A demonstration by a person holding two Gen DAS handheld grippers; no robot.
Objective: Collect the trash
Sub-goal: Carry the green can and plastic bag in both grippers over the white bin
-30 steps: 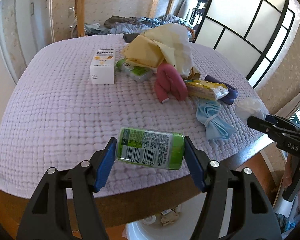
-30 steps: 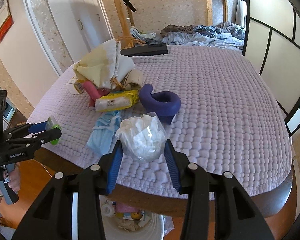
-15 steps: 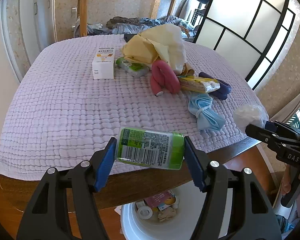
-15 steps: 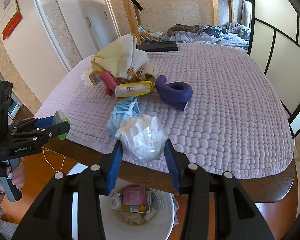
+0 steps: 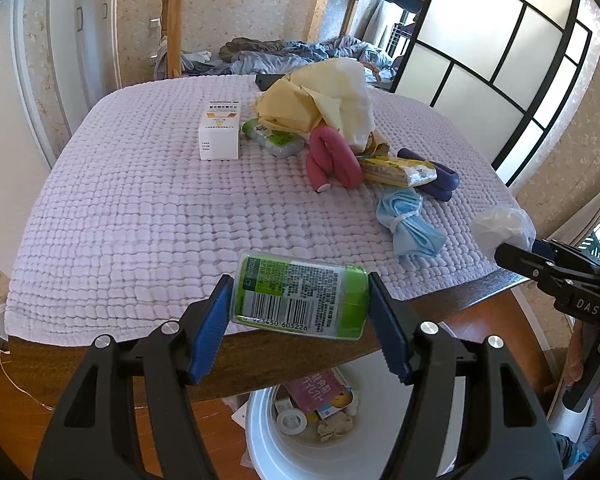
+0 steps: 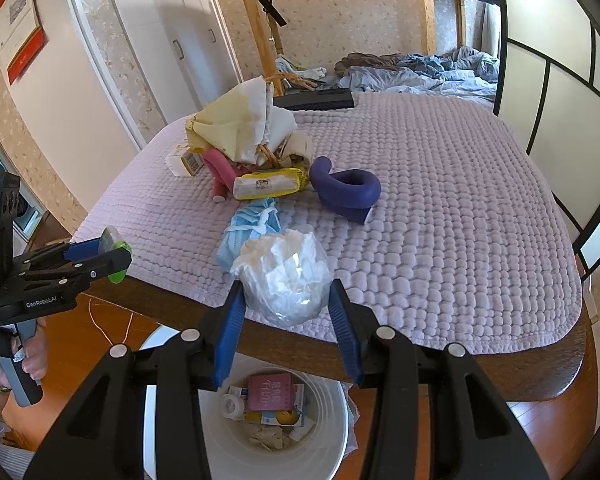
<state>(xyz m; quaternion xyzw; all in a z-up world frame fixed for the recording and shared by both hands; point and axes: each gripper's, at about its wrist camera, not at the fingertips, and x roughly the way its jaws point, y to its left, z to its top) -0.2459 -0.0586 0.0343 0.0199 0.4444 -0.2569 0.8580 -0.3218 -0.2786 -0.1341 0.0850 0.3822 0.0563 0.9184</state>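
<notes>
L tool point(image 5: 300, 304) gripping green container point(image 5: 302, 300), R tool point(image 6: 286, 300) gripping crumpled plastic bag point(image 6: 284, 276), white bin point(image 6: 332, 440) below

Premises: a domestic bedroom. A bunk bed's wooden post point(image 6: 256, 24) rises behind the quilt-covered worktop point(image 6: 440, 208); rumpled bedding point(image 6: 420, 72) lies beyond it, white wardrobe doors point(image 6: 172, 40) stand left of it, over wooden flooring.

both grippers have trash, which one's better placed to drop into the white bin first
Right, probably. The right gripper, shut on the crumpled plastic bag, has the white bin almost centred below it. The left gripper, holding the green container, sees the bin offset.
</notes>
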